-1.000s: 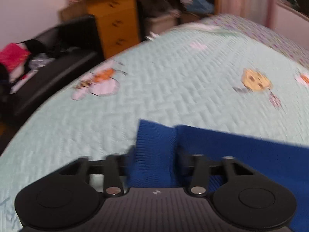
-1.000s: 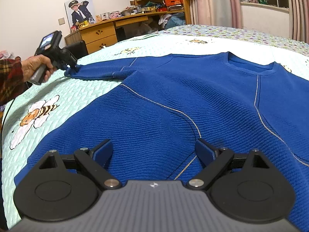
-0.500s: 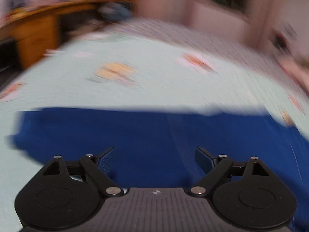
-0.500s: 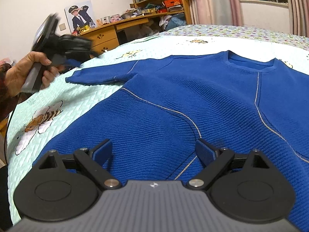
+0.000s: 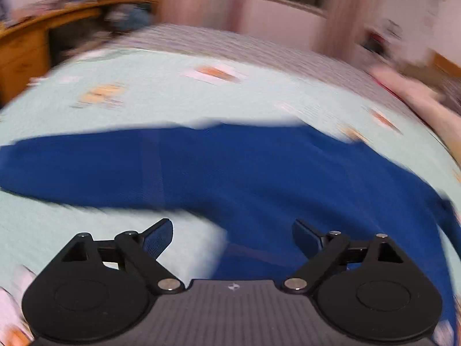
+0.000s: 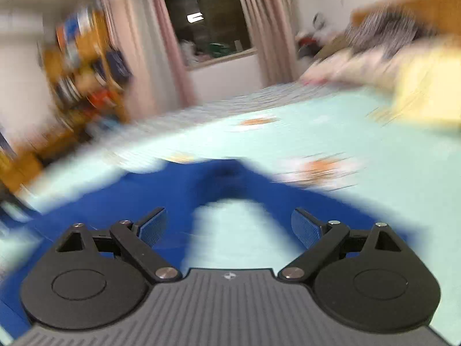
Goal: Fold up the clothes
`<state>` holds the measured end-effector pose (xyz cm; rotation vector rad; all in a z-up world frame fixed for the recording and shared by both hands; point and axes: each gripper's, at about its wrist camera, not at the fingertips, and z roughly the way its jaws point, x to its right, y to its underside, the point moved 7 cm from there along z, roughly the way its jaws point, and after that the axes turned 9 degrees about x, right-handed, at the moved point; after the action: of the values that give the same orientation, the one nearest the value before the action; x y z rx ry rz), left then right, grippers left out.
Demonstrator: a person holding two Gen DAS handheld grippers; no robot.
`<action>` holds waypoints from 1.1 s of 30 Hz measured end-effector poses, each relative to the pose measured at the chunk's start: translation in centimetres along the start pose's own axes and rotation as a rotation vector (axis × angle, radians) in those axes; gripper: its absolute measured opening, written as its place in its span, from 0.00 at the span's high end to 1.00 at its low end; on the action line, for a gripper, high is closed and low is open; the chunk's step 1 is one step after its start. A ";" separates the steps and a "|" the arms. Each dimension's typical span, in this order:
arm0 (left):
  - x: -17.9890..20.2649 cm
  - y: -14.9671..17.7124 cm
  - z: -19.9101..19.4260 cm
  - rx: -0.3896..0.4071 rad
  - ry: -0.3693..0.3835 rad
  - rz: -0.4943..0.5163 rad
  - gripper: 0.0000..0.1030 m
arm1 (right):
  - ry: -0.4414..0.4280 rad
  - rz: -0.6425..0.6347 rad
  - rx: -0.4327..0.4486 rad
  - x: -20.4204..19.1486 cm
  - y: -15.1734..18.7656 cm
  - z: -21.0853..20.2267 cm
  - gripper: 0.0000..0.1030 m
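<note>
Left wrist view. A blue sweater [image 5: 259,170] lies spread flat on a pale green quilted bedspread [image 5: 161,98] printed with small orange-and-white figures. One sleeve [image 5: 72,167] runs out straight toward the left edge of the frame, so the garment's long axis here lies across the picture, roughly side to side. The body of the sweater fills the centre and right and reaches down behind the tool. The left gripper [image 5: 232,235] hangs above the spot where the sleeve's lower edge meets the body; its jaws are spread wide, with nothing pinched, and no pad touches the cloth. A wooden desk [image 5: 26,46] and pink curtains [image 5: 196,3] stand beyond the bed; all are smeared by motion blur.

Right wrist view. The same sweater [image 6: 184,190] shows as an inverted V: the body on the left and the other sleeve [image 6: 325,201] running down to the right, the two meeting at the armpit near the centre. A wedge of bare bedspread [image 6: 403,150] lies between them, directly ahead of the tool. The right gripper [image 6: 229,226] is over that wedge, jaws spread wide and empty. A yellow cloth [image 6: 426,92] lies on the far right of the bed. A window [image 6: 210,20], curtains [image 6: 170,49] and shelves [image 6: 83,66] are behind, heavily blurred.
</note>
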<state>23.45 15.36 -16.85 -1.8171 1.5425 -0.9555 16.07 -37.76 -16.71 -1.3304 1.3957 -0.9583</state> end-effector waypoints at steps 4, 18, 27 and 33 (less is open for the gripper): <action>8.8 4.1 -0.7 -0.051 0.156 0.097 0.12 | 0.076 -0.334 -0.048 2.4 2.3 -2.0 0.10; 15.0 10.3 1.4 -0.123 0.172 0.231 0.01 | -0.025 -0.842 -0.116 0.2 5.5 4.0 0.63; 14.7 10.8 1.5 -0.104 0.215 0.296 0.01 | 0.026 -0.842 -0.065 0.3 -0.5 5.1 0.97; 14.4 10.7 1.5 -0.108 0.244 0.289 0.01 | 0.230 -0.273 -0.154 13.0 -9.2 13.8 0.69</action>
<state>19.68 -0.77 -23.92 -1.5326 1.9775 -0.9959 32.30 -50.61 -12.70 -1.5959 1.5094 -1.2369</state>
